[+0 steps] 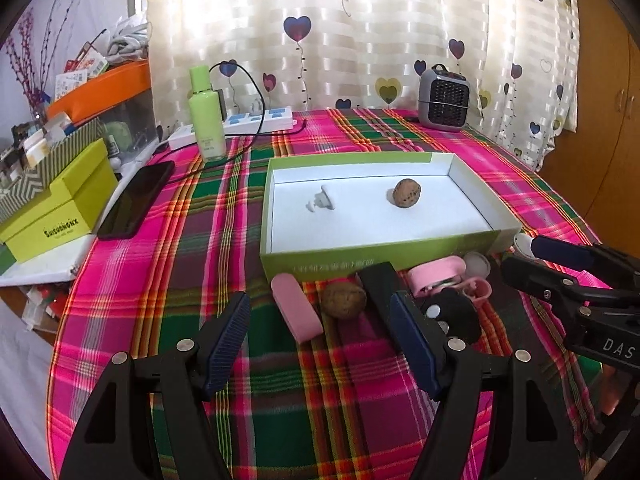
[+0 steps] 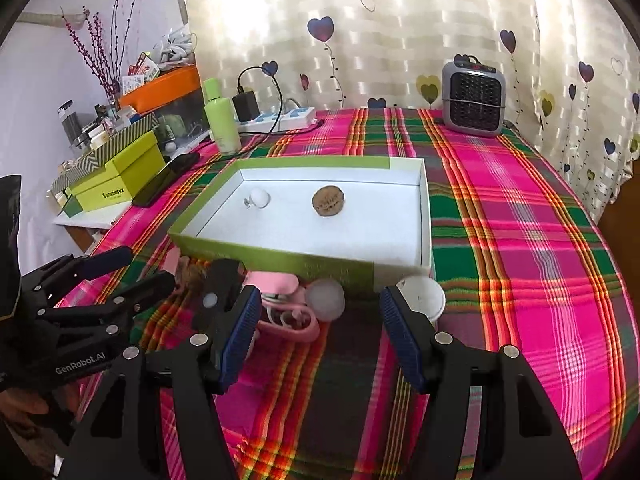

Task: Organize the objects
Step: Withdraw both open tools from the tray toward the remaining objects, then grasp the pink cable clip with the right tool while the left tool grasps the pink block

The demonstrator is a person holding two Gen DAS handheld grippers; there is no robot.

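left tool [image 2: 92, 276]: "GenRobot.AI" | right tool [image 1: 560, 264]: "DAS" | yellow-green box [image 1: 60, 216]: brand print, unclear

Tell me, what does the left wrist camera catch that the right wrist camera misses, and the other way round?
Only the left wrist view shows the pink eraser-like block whole, with the second walnut in plain sight beside it.

Only the right wrist view shows the white cup whole, by the tray's near corner, and a dark jar on the side shelf.

Both show the green-rimmed tray holding a walnut and a small white piece, the green bottle and the grey heater.
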